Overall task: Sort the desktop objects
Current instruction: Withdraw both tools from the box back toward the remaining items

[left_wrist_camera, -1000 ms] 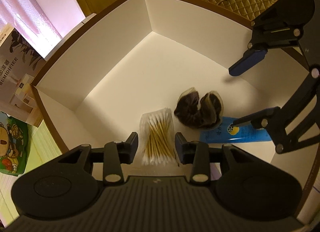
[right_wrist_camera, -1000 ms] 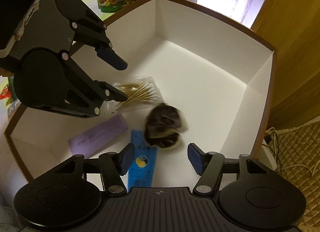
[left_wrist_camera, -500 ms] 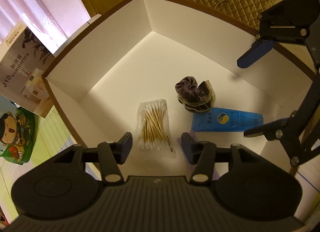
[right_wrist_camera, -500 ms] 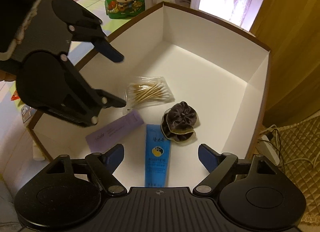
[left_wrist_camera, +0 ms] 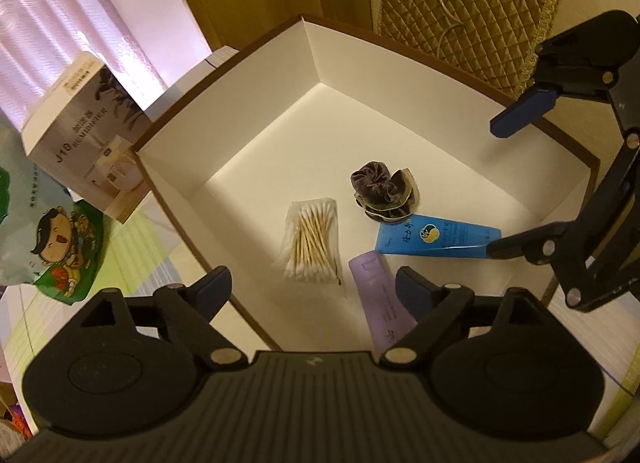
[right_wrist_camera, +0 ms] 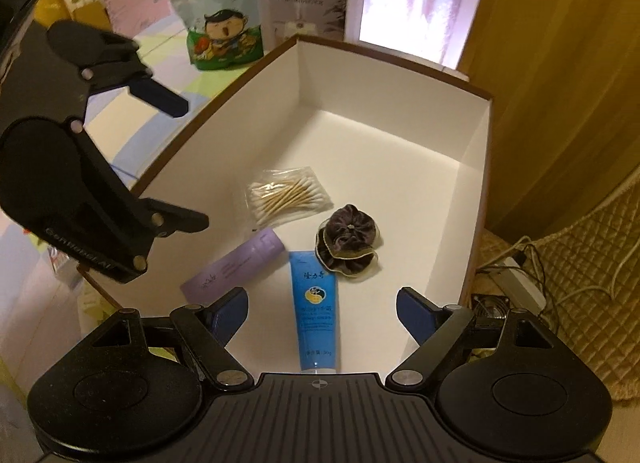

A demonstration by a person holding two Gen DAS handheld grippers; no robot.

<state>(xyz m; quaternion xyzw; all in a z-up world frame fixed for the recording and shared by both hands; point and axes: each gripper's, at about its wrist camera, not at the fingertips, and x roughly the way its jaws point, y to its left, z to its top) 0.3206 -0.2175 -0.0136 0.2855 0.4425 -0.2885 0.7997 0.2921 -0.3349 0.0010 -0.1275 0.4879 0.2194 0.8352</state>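
Beige power strip [right_wrist_camera: 516, 277] | right view only | beside box [right_wrist_camera: 478, 199]

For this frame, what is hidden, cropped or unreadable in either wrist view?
- Purple tube: lower end hidden behind the left gripper in the left wrist view.
- Blue tube: cap end hidden behind the right gripper body in the right wrist view; small print illegible.
- Snack bag: cut off by the left edge, left wrist view.
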